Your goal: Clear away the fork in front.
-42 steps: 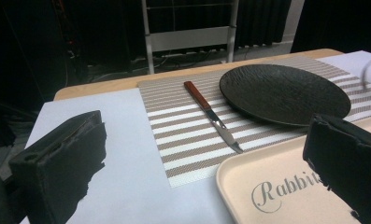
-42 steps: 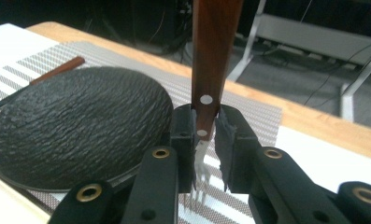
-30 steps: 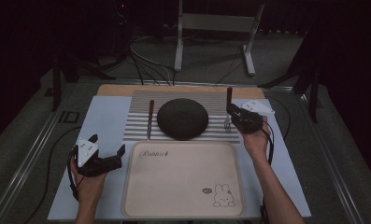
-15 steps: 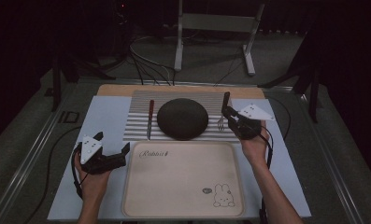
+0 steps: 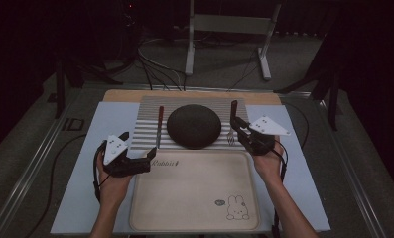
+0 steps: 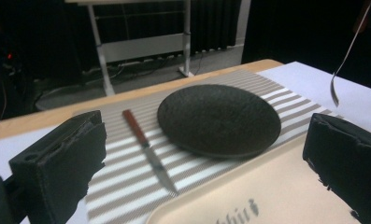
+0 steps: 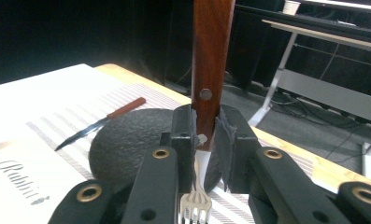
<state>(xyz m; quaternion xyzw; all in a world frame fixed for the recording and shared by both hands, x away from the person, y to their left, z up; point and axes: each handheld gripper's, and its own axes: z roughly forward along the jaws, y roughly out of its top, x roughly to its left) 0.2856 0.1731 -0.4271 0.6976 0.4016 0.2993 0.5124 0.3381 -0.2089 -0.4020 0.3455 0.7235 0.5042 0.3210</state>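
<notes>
My right gripper [image 5: 236,124] [image 7: 205,135] is shut on a fork's wooden handle [image 7: 211,51], holding the fork [image 5: 231,121] upright with its tines [image 7: 195,205] hanging down over the striped mat's right side, just right of the dark round plate [image 5: 193,126]. My left gripper [image 5: 138,146] stands open and holds nothing, at the tray's [image 5: 194,198] far left corner. It faces the plate [image 6: 218,119]. A knife with a red-brown handle [image 5: 159,126] [image 6: 148,149] lies on the mat left of the plate. The hanging fork [image 6: 342,60] also shows in the left gripper view.
The striped mat [image 5: 150,106] lies on a white sheet [image 5: 85,183] over the wooden table. The beige tray bears a rabbit drawing [image 5: 236,207]. Cables and a metal stand [image 5: 229,34] sit on the dark floor behind.
My right gripper has carried the fork left, closer to the plate's right edge. My left gripper has moved right and forward to the tray's far left corner.
</notes>
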